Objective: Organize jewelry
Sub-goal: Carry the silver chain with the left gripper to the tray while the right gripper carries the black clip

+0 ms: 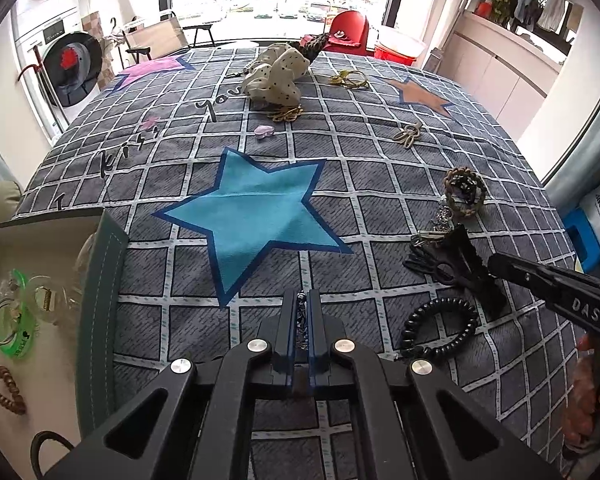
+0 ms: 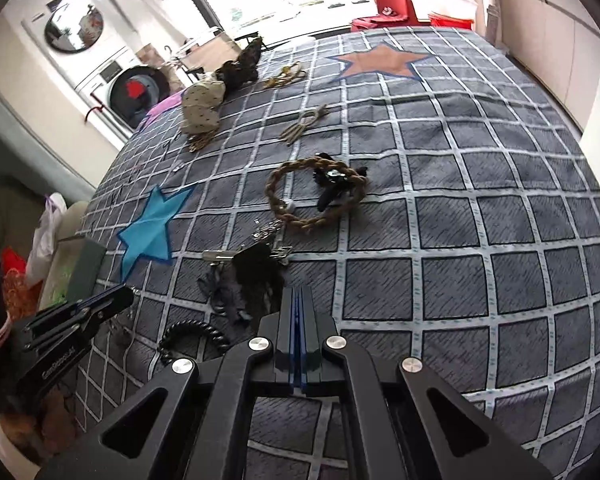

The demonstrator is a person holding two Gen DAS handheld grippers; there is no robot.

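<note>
Pinching a silver chain [image 1: 302, 318], the left gripper [image 1: 302, 300] is hovering over the bedspread's [image 1: 380, 184] near edge.
Right gripper [image 2: 299, 300] is sitting pressed together, empty, beside the black claw clip [image 2: 256, 268]; only the left view is showing the tray [image 1: 100, 280] holding bangles.

"DAS" on right gripper [image 1: 556, 284], perhaps partial
</note>
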